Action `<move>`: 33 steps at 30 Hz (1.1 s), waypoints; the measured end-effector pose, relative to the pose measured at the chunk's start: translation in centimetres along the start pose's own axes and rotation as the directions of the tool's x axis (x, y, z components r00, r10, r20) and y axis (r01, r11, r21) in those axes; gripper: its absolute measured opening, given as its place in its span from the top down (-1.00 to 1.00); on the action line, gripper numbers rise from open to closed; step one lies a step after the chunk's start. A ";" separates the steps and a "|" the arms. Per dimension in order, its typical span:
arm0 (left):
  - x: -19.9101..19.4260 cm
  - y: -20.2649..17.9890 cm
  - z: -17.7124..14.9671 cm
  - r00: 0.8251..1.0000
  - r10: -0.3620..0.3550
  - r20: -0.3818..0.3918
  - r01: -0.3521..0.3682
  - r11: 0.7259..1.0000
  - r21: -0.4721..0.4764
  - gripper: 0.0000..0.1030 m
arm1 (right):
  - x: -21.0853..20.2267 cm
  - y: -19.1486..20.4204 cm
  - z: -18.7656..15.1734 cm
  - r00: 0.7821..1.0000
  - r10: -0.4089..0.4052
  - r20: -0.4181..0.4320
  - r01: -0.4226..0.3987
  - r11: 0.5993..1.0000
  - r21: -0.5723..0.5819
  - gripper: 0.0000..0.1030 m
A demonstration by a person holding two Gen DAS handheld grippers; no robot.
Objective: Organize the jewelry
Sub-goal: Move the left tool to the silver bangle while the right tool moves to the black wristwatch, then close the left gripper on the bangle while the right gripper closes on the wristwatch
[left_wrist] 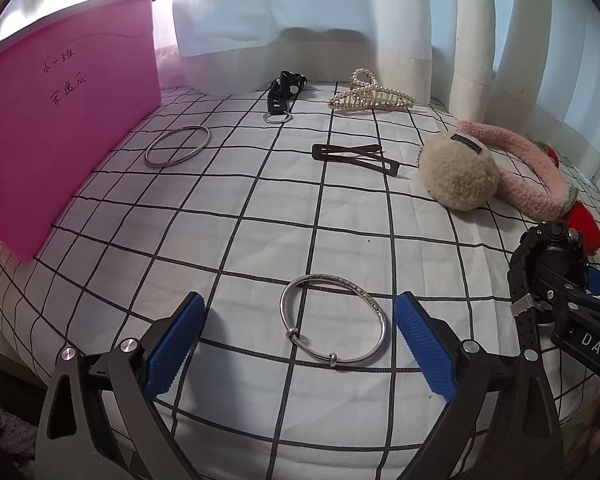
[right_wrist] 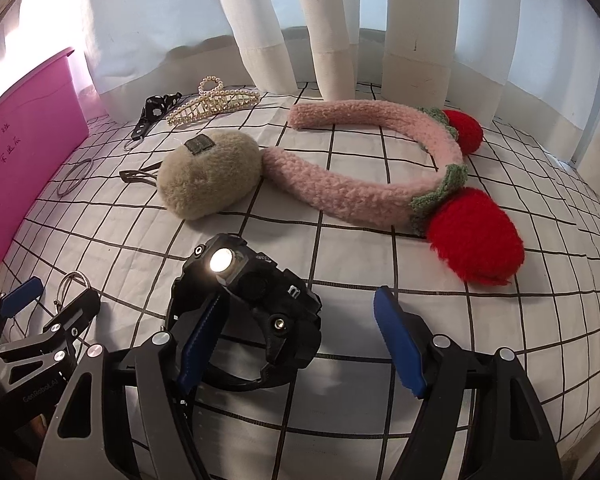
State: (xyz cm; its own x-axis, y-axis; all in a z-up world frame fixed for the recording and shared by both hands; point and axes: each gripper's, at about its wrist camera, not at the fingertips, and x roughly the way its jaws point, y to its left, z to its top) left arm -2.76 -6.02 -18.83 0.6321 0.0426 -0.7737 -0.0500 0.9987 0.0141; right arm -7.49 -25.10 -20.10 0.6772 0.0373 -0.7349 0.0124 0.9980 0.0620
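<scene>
Watch (right_wrist: 256,304) strap hides behind the right tool's (right_wrist: 300,344) left finger.

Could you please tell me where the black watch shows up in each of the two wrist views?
Left wrist view: black watch at the right edge, beside the right tongs.
Right wrist view: black watch lower centre, between the open right tongs.
Shared landmark: the beige fluffy pom-pom lies beyond the watch in both.
</scene>
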 end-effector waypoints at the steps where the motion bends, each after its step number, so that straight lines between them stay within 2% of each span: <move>1: -0.1 -0.1 -0.1 1.000 -0.004 0.004 0.004 1.000 0.003 -0.69 | 0.0 0.0 -0.1 1.000 0.001 0.004 -0.001 1.000 -0.001 -0.39; 3: -0.6 -0.6 -0.5 1.000 -0.009 0.028 0.009 1.000 0.017 -0.49 | 0.0 0.1 -0.1 1.000 0.001 0.012 -0.001 1.000 0.001 -0.39; 5: -0.9 -1.4 -0.9 0.998 -0.012 0.056 0.010 0.999 0.043 -0.16 | 0.0 0.1 -0.2 1.000 0.003 0.018 -0.003 1.000 0.001 -0.39; 7: -1.2 -2.1 -1.0 0.998 -0.019 0.064 0.015 0.998 0.062 0.01 | -0.1 0.0 -0.2 1.000 0.011 0.023 -0.011 1.000 0.001 -0.35; 9: -1.2 -2.2 -0.9 0.998 -0.018 0.063 0.014 0.998 0.062 0.01 | -0.2 0.2 -0.3 0.999 0.020 0.028 -0.020 1.000 -0.004 -0.28; 12: -1.2 -2.0 -0.8 0.998 -0.036 0.050 0.034 0.998 0.051 0.02 | -0.4 0.6 -0.3 0.998 0.051 0.035 -0.051 0.999 -0.013 -0.01; 13: -1.2 -2.0 -0.7 0.998 -0.037 0.047 0.035 0.998 0.052 0.03 | -0.4 0.7 -0.4 0.998 0.061 0.036 -0.060 0.998 -0.014 0.14; 23: -1.2 -0.3 0.1 0.993 -0.118 -0.001 0.118 0.992 -0.034 0.04 | -0.7 -0.3 -0.5 0.993 0.111 0.032 -0.112 0.993 0.042 0.26; 33: -2.0 0.9 1.0 0.993 -0.121 0.013 0.121 0.990 -0.066 0.04 | -1.5 -1.4 -0.3 0.989 0.140 0.053 -0.144 0.986 0.088 0.32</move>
State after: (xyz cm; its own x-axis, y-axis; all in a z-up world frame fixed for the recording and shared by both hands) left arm -3.29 -5.20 -16.58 0.6437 -0.0777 -0.7613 -0.0243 0.9923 -0.1218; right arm -8.77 -26.58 -19.25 0.7104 0.1737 -0.6820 -0.0205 0.9738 0.2266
